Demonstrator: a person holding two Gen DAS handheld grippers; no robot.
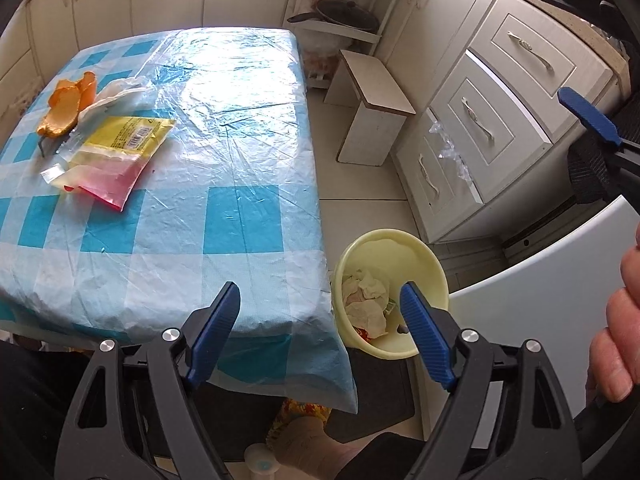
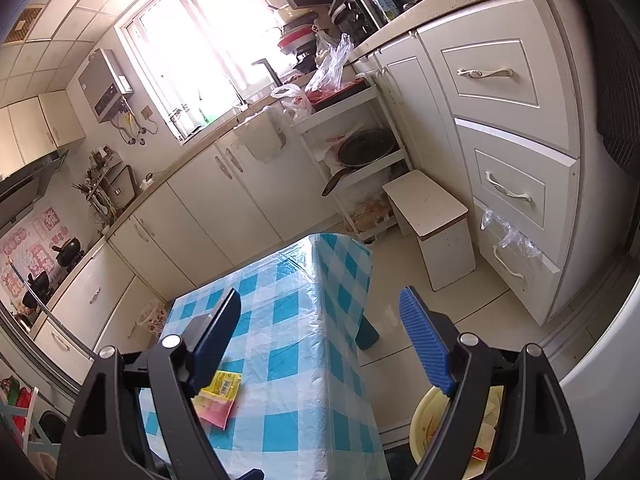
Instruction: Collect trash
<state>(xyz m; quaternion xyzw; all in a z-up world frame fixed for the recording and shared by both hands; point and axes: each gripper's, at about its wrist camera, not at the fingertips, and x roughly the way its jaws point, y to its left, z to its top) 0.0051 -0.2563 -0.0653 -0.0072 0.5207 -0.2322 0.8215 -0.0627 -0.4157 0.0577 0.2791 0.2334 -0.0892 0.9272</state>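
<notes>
Trash remaining on the table (image 1: 240, 128): an orange peel (image 1: 70, 102), a crumpled clear plastic bag (image 1: 116, 94) touching it, a yellow wrapper (image 1: 128, 136) and a pink-and-clear packet (image 1: 108, 178) overlapping one another, all grouped near the table's far left edge on the blue-and-white checked plastic cloth. A pale yellow bin (image 1: 390, 292) stands on the floor just beside the table's near right corner and holds crumpled paper tissues (image 1: 366, 300). The left gripper (image 1: 320, 336) hangs above that corner with its blue-padded jaws spread wide and nothing between them; one fingertip overlaps the bin's rim in this view. The right gripper (image 2: 320, 340) likewise stands wide open and empty, pointing over the table toward the cabinets; the yellow wrapper (image 2: 222, 386) shows beside its left finger, the bin (image 2: 432, 412) below its right. Surroundings: a small white stool (image 1: 378, 108), a white chest of drawers (image 1: 504, 120), a shelf rack holding a dark pan (image 1: 344, 14).
</notes>
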